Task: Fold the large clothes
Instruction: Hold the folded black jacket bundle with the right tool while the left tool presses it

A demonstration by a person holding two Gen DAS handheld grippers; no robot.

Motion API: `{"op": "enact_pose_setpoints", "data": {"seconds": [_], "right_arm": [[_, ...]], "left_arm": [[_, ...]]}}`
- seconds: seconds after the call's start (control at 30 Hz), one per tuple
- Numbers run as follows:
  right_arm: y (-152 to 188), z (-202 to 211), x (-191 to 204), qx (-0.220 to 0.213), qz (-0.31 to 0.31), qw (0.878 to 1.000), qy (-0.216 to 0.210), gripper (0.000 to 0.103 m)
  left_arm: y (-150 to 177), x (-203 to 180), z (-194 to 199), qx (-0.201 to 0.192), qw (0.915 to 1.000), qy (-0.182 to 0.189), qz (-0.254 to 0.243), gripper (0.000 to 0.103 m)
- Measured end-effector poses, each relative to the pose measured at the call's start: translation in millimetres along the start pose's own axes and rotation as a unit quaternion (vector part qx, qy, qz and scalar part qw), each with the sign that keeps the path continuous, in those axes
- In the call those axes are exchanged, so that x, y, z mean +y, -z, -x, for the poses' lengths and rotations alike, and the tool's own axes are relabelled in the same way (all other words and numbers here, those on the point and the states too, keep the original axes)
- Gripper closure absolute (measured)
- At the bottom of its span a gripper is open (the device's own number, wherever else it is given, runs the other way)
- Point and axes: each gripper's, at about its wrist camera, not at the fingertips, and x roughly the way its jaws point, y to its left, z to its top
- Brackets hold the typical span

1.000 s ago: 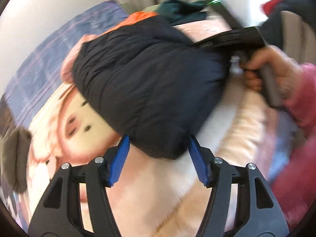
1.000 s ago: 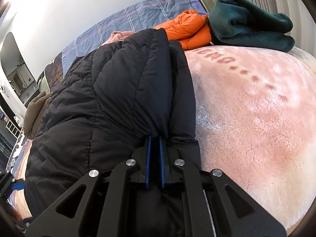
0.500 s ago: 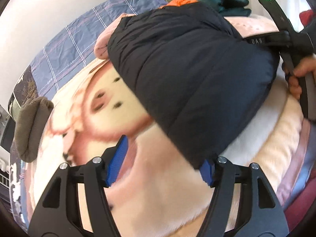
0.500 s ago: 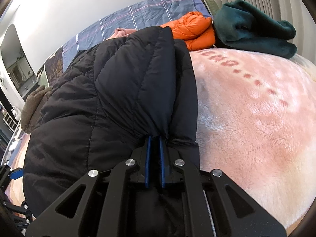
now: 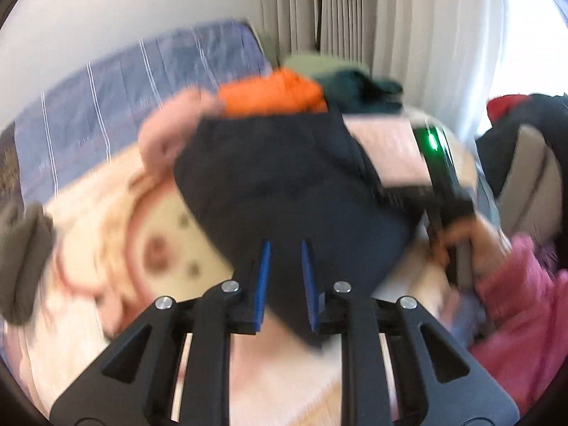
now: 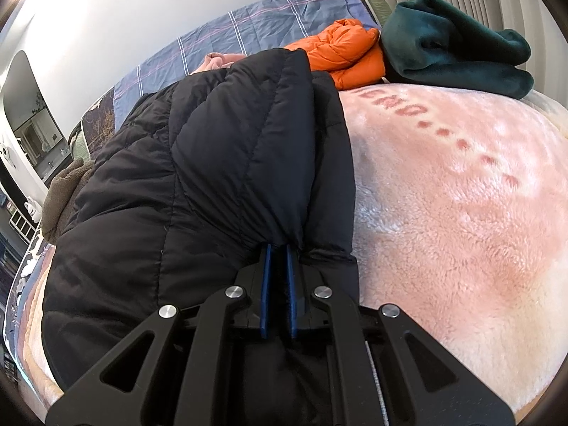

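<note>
A black puffer jacket (image 6: 198, 184) lies bunched on a pink plush blanket (image 6: 461, 213). My right gripper (image 6: 277, 248) is shut on a fold of it at its near right edge. In the blurred left wrist view the jacket (image 5: 284, 177) fills the middle. My left gripper (image 5: 285, 248) has its jaws closing, and the jacket's near corner fills the narrow gap between the blue pads (image 5: 263, 277). The right gripper (image 5: 440, 184), with a green light, shows there too at the jacket's right edge. A hand (image 5: 468, 245) in a pink sleeve holds it.
An orange puffer jacket (image 6: 340, 53) and a dark green fleece (image 6: 451, 46) lie folded at the far end of the bed. A blue plaid sheet (image 6: 248, 25) runs along the wall. A brown garment (image 5: 21, 255) sits at the left edge. Curtains (image 5: 355, 17) hang behind.
The left gripper's jaws went from wide apart to narrow around the jacket's near corner, and its view rose and blurred. The right gripper kept its hold and stayed in place.
</note>
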Motion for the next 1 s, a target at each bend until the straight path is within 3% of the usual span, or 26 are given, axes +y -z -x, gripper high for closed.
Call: {"op": "enact_pose_setpoints", "data": {"seconds": [0.07,0.17,0.23,0.37,0.47,0.6,0.7,0.77,0.83,0.87,0.9,0.93,1.0], "right_arm": [[0.2,0.0,0.0,0.0,0.0,1.0,0.0,0.095],[0.2,0.5,0.3,-0.001,0.0,1.0,-0.001,0.095],[0.7,0.2,-0.8,-0.001,0.0,1.0,-0.002,0.095],[0.1,-1.0,-1.9,0.0,-0.002,1.0,-0.003,0.095],[0.4,-0.6,-3.2,0.0,-0.006,1.0,-0.008,0.095],[0.3,-0.6,-3.6,0.0,-0.006,1.0,-0.009,0.095],[0.3,-0.5,-3.4,0.0,-0.006,1.0,-0.009,0.095],[0.3,-0.8,-3.2,0.0,-0.007,1.0,-0.009,0.095],[0.1,-0.4,-3.6,0.0,-0.007,1.0,-0.009,0.095],[0.1,-0.1,-3.3,-0.002,-0.007,1.0,-0.009,0.095],[-0.5,0.9,-3.3,-0.005,-0.007,1.0,-0.011,0.095],[-1.1,1.8,-2.9,-0.007,-0.006,1.0,-0.013,0.095],[0.1,0.0,-2.4,-0.004,-0.007,1.0,-0.015,0.095]], "left_arm": [[-8.5,3.1,-27.9,0.001,0.9999,0.008,0.006,0.084],[9.0,9.5,-100.2,0.087,0.9957,0.024,0.022,0.083],[22.1,2.7,-110.6,0.073,0.9972,0.012,-0.001,0.083],[10.2,-3.0,-97.2,0.09,0.9959,0.003,-0.006,0.083],[-10.9,1.5,-85.6,0.067,0.9974,0.027,0.005,0.082],[-62.2,-1.7,-84.8,0.012,0.9995,0.02,-0.022,0.076],[-108.0,-0.2,-110.0,-0.003,0.9992,0.028,-0.029,0.075],[-129.1,1.2,-135.3,-0.007,0.9989,0.01,-0.045,0.064],[-134.4,3.7,-175.9,0.021,0.9965,-0.032,-0.074,0.056],[-124.3,9.0,-216.6,0.072,0.9912,-0.071,-0.086,0.055],[-113.7,12.1,-238.5,0.094,0.9881,-0.086,-0.087,0.055],[-104.7,17.5,-253.6,0.102,0.9872,-0.095,-0.077,0.055],[-103.0,24.9,-256.6,0.113,0.9892,-0.077,-0.053,0.056]]}}
